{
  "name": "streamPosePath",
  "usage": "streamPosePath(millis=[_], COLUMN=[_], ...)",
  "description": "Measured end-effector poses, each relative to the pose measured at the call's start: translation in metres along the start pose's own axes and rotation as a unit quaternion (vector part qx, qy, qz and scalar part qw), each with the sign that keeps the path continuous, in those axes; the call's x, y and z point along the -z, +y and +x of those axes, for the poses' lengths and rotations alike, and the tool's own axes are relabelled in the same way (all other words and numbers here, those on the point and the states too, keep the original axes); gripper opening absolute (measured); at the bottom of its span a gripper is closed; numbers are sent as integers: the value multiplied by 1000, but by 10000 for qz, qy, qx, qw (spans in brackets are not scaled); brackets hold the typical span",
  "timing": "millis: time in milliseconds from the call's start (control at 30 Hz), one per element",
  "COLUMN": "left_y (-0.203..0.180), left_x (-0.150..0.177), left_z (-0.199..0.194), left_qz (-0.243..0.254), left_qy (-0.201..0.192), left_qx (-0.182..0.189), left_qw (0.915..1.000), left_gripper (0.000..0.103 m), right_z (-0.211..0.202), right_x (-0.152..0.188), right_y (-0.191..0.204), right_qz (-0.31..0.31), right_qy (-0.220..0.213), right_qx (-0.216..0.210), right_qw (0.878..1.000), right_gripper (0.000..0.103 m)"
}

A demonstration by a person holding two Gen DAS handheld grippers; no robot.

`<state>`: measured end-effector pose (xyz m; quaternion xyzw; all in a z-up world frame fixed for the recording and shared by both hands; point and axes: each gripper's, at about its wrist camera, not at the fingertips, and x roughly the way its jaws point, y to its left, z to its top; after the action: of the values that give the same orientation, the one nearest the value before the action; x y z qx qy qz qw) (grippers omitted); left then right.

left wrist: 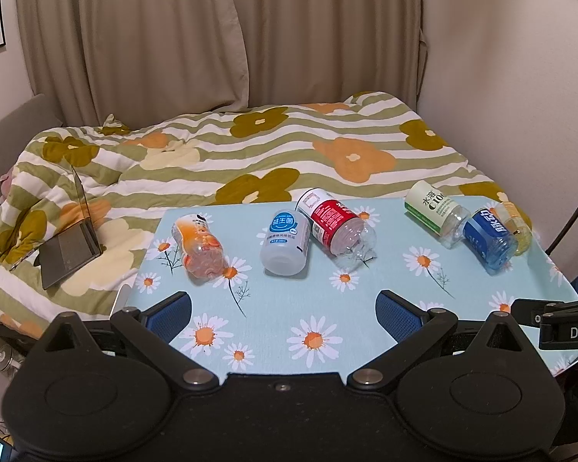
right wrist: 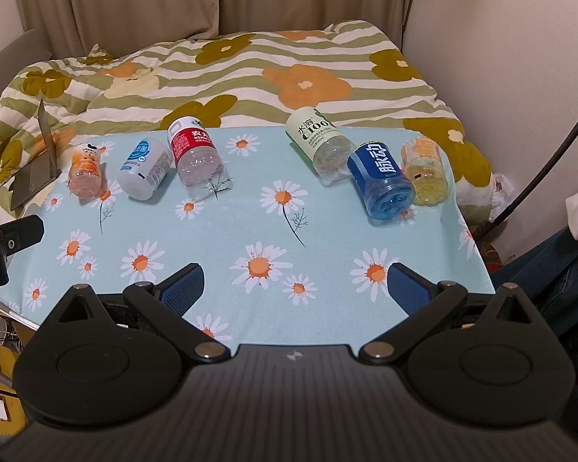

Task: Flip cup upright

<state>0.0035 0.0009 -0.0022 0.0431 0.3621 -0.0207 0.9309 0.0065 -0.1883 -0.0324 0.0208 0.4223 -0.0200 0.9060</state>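
Several plastic bottles lie on their sides on the daisy-print table (left wrist: 289, 308) (right wrist: 250, 223). From the left: an orange bottle (left wrist: 198, 246) (right wrist: 85, 173), a white and blue bottle (left wrist: 286, 242) (right wrist: 144, 169), a red-label bottle (left wrist: 337, 227) (right wrist: 196, 156), a green-white bottle (left wrist: 435, 211) (right wrist: 321, 144), a blue bottle (left wrist: 489, 238) (right wrist: 381, 181) and a yellow bottle (left wrist: 516, 225) (right wrist: 424, 171). My left gripper (left wrist: 284, 312) is open and empty at the near edge. My right gripper (right wrist: 294, 285) is open and empty at the near edge.
A bed with a flowered striped quilt (left wrist: 250, 146) (right wrist: 250, 69) lies behind the table. An open laptop (left wrist: 71, 246) (right wrist: 38, 161) rests on the quilt at the left. Curtains and a wall stand behind. A black cable (right wrist: 551, 161) runs along the right.
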Motion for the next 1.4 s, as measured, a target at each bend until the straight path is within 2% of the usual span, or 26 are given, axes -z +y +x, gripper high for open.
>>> streamPosePath(millis=[167, 433, 667, 800, 1033, 1267, 1400], left_y=[-2, -6, -7, -3, 1, 5, 8], left_x=[-2, -22, -45, -58, -75, -82, -83], left_z=[4, 8, 34, 62, 133, 199, 228], left_qz=[-9, -22, 146, 343, 586, 873, 1010], left_qy=[66, 106, 130, 261, 825, 1385, 1652], left_qx=[-17, -177, -274, -125, 204, 569, 726], left_qw=[10000, 9998, 9994, 9990, 9947, 9849, 9784], left_gripper=[103, 103, 103, 103, 103, 102, 98], right_z=[3, 5, 29, 43, 73, 107, 122], right_x=[3, -14, -24, -29, -37, -46, -47], right_y=[-2, -17, -23, -22, -13, -2, 3], right_qz=[-30, -247, -455, -267, 113, 558, 771], right_qy=[44, 95, 167, 225, 474, 765, 925], right_qx=[-41, -310, -494, -589, -329, 5, 127], right_qw=[10000, 9992, 9976, 9977, 9983, 9955, 9926], right_gripper=[103, 103, 103, 103, 103, 103, 103])
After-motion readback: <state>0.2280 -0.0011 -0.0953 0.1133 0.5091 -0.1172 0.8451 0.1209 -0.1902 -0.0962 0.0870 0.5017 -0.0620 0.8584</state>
